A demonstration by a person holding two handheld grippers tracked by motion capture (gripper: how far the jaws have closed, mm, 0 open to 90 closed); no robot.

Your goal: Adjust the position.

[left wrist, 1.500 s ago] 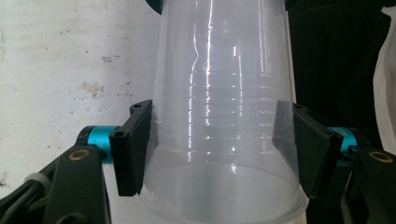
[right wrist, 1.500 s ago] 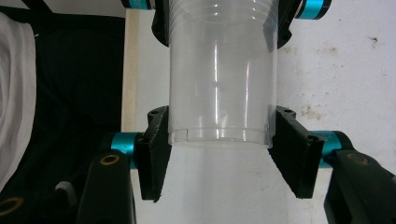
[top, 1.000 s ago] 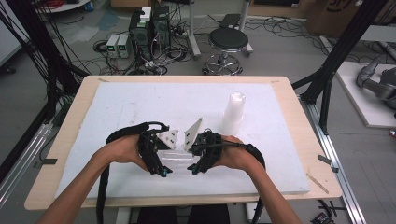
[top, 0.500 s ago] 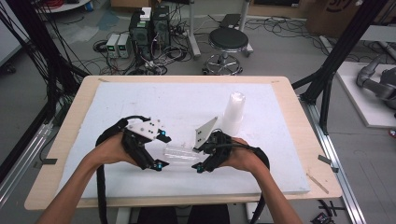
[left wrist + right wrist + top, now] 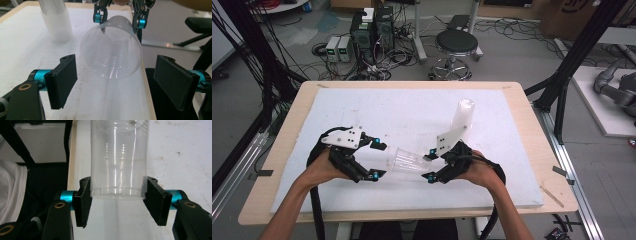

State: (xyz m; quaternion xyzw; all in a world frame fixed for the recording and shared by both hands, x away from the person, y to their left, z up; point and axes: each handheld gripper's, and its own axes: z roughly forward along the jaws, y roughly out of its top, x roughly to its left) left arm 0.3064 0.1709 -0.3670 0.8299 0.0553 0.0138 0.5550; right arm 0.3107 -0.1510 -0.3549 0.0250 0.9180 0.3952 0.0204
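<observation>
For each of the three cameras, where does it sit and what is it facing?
High view: above the table's near edge, looking down; both forearms and tongs show.
Left gripper view: on the left tongs, facing the clear cup's open mouth.
Right gripper view: on the right tongs, gripping the cup's base.
Shared: the cup; high and left views share the cup stack.

Grey floor strewn with cables (image 5: 512, 27); black stool (image 5: 455, 44) behind wooden table (image 5: 517, 95); computer boxes (image 5: 371, 27).
</observation>
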